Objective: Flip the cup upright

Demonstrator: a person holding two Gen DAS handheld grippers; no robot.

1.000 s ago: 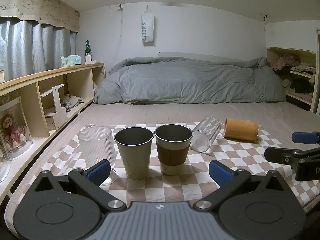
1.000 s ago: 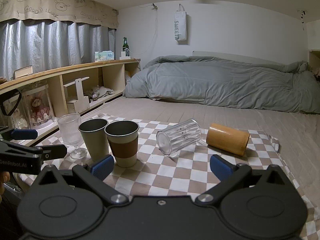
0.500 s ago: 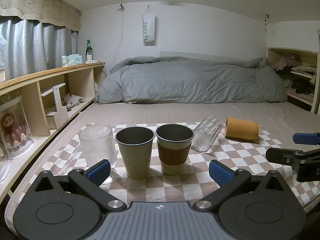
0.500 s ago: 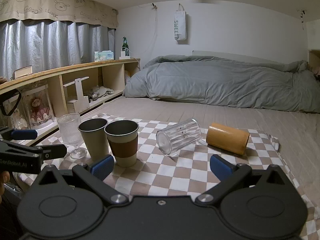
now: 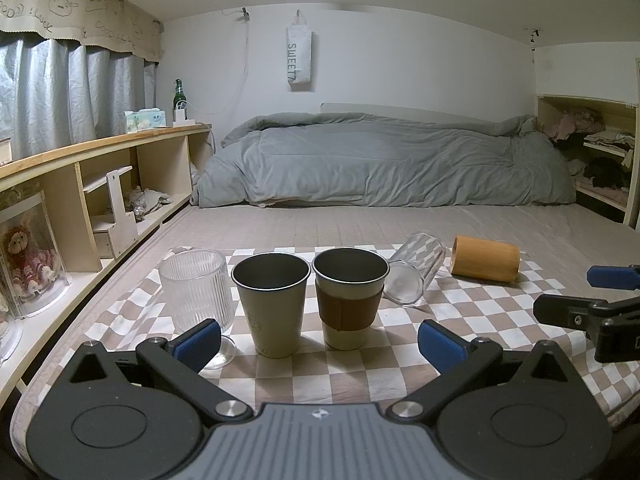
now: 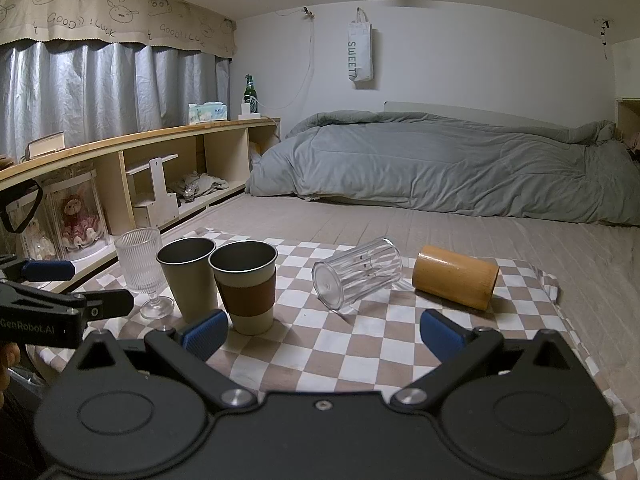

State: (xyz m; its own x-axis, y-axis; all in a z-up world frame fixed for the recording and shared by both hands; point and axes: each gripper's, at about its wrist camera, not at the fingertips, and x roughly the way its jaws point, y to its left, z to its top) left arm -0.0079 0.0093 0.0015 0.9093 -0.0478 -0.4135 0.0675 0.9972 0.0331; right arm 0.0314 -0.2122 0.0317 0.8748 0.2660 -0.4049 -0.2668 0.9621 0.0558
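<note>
A clear plastic cup (image 6: 358,276) lies on its side on the checkered cloth (image 6: 360,344), mouth toward me; it also shows in the left wrist view (image 5: 414,268). A wooden cup (image 6: 456,282) lies on its side to its right, also in the left wrist view (image 5: 485,259). Three cups stand upright at the left: a ribbed glass (image 6: 140,266), a plain metal cup (image 6: 188,274) and a metal cup with a brown sleeve (image 6: 246,284). My right gripper (image 6: 322,334) is open and empty, just short of the clear cup. My left gripper (image 5: 318,346) is open and empty before the upright cups.
A wooden shelf unit (image 6: 132,160) with dolls and boxes runs along the left. A grey duvet (image 6: 440,168) lies at the back of the bed. The bare mattress (image 6: 560,248) lies beyond the cloth and to its right.
Both grippers have barely moved; the left wrist view has shifted very slightly. The cups lie and stand as before.
</note>
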